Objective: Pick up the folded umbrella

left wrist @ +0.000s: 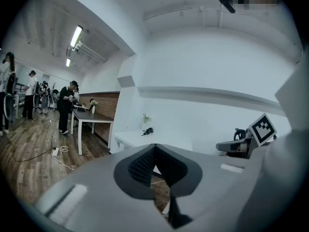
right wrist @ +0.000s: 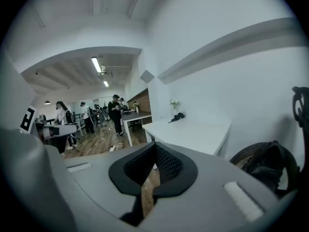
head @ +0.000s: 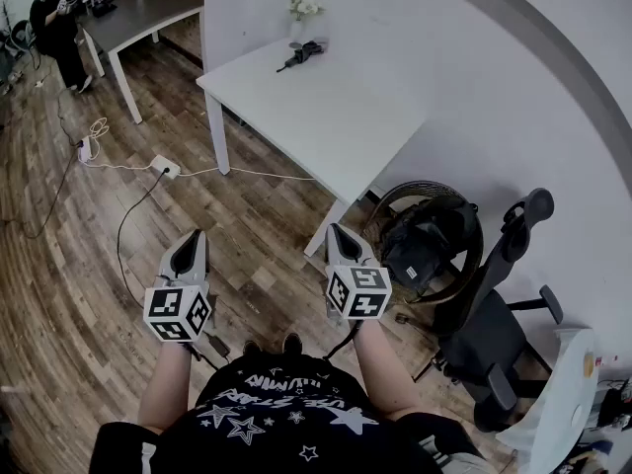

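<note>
The folded black umbrella (head: 301, 54) lies at the far end of the white table (head: 336, 117), beside a small vase of white flowers (head: 306, 10). It shows small in the left gripper view, umbrella (left wrist: 148, 130), and in the right gripper view, umbrella (right wrist: 177, 116). My left gripper (head: 190, 245) and right gripper (head: 339, 235) hang side by side over the wooden floor, well short of the table and far from the umbrella. Both point toward the table, slightly downward. Each has its jaws together with nothing between them, as seen close up at the left gripper (left wrist: 154, 146) and right gripper (right wrist: 155, 145).
A wicker basket holding a black bag (head: 425, 240) stands right of the table's near corner, and a black office chair (head: 494, 334) behind it. A power strip with cables (head: 163, 169) lies on the floor at left. A grey table (head: 148, 18) and a person (head: 54, 28) are at far left.
</note>
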Demonstrator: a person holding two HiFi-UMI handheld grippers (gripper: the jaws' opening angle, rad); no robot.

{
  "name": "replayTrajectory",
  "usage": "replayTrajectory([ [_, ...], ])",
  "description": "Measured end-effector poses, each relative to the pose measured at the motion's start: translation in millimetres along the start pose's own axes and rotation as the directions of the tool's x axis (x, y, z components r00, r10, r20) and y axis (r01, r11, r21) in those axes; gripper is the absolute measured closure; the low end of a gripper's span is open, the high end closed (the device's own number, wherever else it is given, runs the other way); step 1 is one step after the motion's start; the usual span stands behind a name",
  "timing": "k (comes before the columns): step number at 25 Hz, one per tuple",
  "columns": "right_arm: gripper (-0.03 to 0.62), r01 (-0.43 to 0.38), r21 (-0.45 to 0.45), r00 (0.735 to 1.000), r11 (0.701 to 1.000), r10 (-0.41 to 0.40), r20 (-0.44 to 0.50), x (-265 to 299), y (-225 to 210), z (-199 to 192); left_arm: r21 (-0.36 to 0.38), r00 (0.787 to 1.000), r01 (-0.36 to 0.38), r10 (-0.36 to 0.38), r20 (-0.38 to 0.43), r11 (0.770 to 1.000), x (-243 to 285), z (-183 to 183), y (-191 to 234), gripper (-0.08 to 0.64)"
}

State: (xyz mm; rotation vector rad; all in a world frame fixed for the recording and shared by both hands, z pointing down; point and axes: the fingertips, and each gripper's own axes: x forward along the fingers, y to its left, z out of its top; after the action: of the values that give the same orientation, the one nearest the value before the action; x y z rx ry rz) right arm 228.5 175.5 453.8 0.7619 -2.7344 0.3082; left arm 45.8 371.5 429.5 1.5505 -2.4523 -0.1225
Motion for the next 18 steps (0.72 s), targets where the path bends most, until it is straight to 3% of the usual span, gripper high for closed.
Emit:
replayTrajectory([
  [4, 0.577, 0.001, -0.006, 1.0, 1.0, -0.001, -0.005, 1.3, 3.6, -1.7, 0.004, 0.999, 0.03, -0.03, -0.026, 1.0, 0.0, -6.2, -2.4, 0.557],
  [12, 0.577, 0.0, -0.012, 1.0, 1.0, 0.0, -0.005, 7.2, 19.7, -0.9, 0.002, 0.999, 0.016, -0.016, -0.03, 1.0, -9.6, -3.9, 20.0, 0.557],
  [18, 0.577, 0.013, 0.037, 0.999, 0.999, -0.014, 0.035, 6.5, 27.6, 0.0, 0.0, 0.999, 0.027, -0.026, -0.03, 1.0, -19.1, -3.8, 36.7, 0.557],
])
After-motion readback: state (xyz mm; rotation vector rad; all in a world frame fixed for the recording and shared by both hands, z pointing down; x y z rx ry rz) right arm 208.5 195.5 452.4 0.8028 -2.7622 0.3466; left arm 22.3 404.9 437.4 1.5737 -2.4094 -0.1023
